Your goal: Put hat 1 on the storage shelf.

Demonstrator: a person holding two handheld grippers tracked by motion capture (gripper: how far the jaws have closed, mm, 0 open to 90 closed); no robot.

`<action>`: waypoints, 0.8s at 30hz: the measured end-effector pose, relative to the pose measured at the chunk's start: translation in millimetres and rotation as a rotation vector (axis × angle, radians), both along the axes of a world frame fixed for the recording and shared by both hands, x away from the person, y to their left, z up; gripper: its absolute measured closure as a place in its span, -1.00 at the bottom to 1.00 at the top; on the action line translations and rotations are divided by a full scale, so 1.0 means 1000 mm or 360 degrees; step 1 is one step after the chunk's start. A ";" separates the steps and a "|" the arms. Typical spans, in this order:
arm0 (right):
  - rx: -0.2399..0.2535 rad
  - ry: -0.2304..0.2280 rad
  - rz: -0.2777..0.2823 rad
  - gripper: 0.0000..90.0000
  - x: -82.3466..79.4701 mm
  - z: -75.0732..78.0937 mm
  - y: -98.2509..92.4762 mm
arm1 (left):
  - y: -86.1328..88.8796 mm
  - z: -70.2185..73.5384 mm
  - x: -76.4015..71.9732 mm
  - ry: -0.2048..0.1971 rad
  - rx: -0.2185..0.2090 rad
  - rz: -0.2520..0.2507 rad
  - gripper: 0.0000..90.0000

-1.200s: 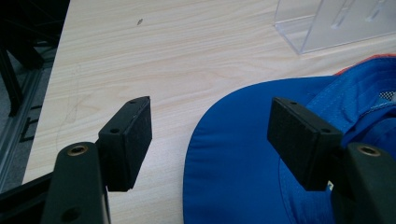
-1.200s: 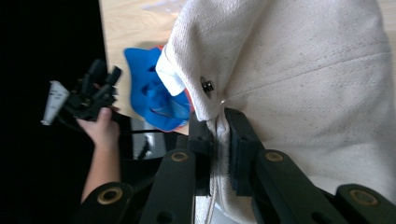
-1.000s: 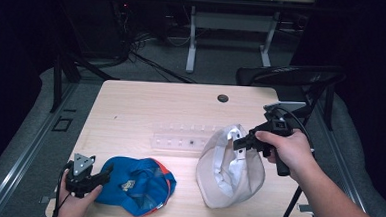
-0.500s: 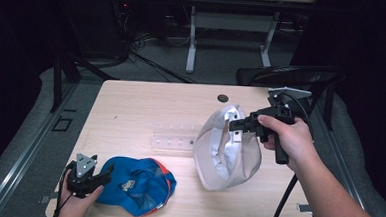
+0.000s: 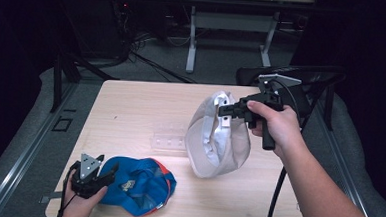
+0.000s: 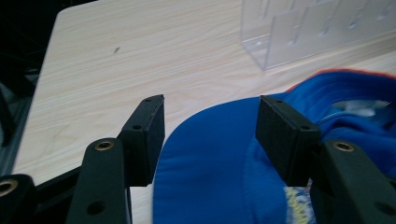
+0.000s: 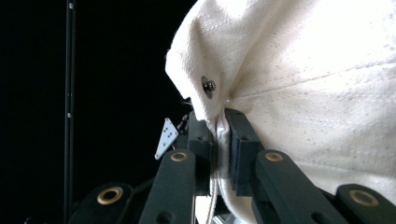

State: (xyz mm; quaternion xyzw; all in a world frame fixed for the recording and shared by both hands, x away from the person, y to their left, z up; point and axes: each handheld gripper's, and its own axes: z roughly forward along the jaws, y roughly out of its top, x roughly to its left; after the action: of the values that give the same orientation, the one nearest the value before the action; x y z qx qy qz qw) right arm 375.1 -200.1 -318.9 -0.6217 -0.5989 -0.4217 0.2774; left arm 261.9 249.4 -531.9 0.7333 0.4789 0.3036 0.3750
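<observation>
Right tool [image 5: 227, 110] pinches the white cap [image 5: 214, 142] by its edge, so it hangs clear of the table [image 5: 131, 110]. Left tool [image 6: 210, 130], jaws just closing, straddles the blue cap [image 6: 219, 172] brim, not yet gripping.

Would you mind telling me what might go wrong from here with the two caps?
The right hand-held gripper pinches only the white cap's edge, so the hanging cap might slip free.

The left hand-held gripper, jaws just closing, straddles the blue cap's brim without pressing; it may catch too little.

The swinging white cap could knock the clear rack.

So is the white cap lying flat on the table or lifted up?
Lifted and hanging. The right hand-held gripper pinches the white cap by its edge, crown drooping down towards the table; whether its lowest part touches, cannot tell.
</observation>
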 end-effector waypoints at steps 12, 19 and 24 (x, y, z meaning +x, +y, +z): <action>0.0016 -0.0044 -0.0026 0.82 0.017 0.010 0.022 | -0.049 0.032 -0.002 -0.0092 -0.0019 -0.0160 0.04; 0.0005 -0.0048 -0.0029 0.82 0.026 0.010 0.035 | -0.083 0.043 0.004 -0.0105 -0.0051 -0.0244 0.04; 0.0003 -0.0060 -0.0018 0.82 0.031 0.012 0.044 | -0.101 0.046 0.007 -0.0078 -0.0056 -0.0320 0.04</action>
State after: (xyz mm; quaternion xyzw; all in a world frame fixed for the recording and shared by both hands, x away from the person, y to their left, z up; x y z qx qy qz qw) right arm 406.4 -155.8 -307.4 -0.6167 -0.6000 -0.4357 0.2642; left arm 268.5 148.2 -486.4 0.7634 0.3989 0.2739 0.4279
